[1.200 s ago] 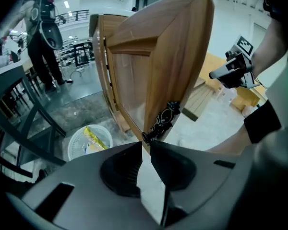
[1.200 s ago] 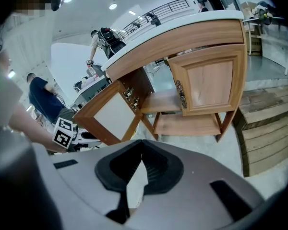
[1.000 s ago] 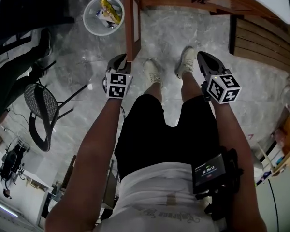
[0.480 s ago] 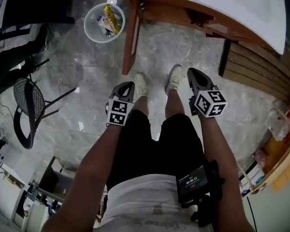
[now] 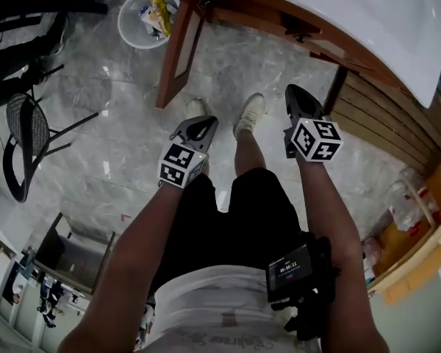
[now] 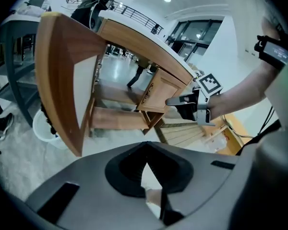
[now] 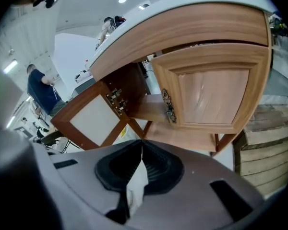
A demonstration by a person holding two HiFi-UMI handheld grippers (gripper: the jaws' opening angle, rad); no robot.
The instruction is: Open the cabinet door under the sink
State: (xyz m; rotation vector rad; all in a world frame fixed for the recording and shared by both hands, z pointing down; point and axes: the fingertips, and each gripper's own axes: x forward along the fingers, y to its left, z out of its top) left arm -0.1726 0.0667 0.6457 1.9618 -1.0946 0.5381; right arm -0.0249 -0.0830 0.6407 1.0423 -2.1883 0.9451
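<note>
The wooden cabinet under the white sink (image 5: 367,13) has its left door (image 5: 178,50) swung out wide, and its white inner panel (image 7: 93,121) shows in the right gripper view. The right door (image 7: 211,92), with an ornate metal handle (image 7: 169,107), still lies across the cabinet front. My left gripper (image 5: 203,123) hangs over the floor, a short way back from the open door's edge, shut and empty. My right gripper (image 5: 295,94) points at the right door from a little distance, shut with nothing in it. It also shows in the left gripper view (image 6: 182,102).
A white waste bin (image 5: 143,17) with rubbish stands left of the open door. A black mesh chair (image 5: 22,138) is further left. Wooden slats (image 5: 382,123) lie on the floor right of the cabinet, with a plastic bottle (image 5: 400,204) beyond. My feet (image 5: 248,115) stand before the cabinet.
The left gripper has come off the open door's edge and drawn back toward my body. The right gripper has shifted a little. The door stays swung out.
</note>
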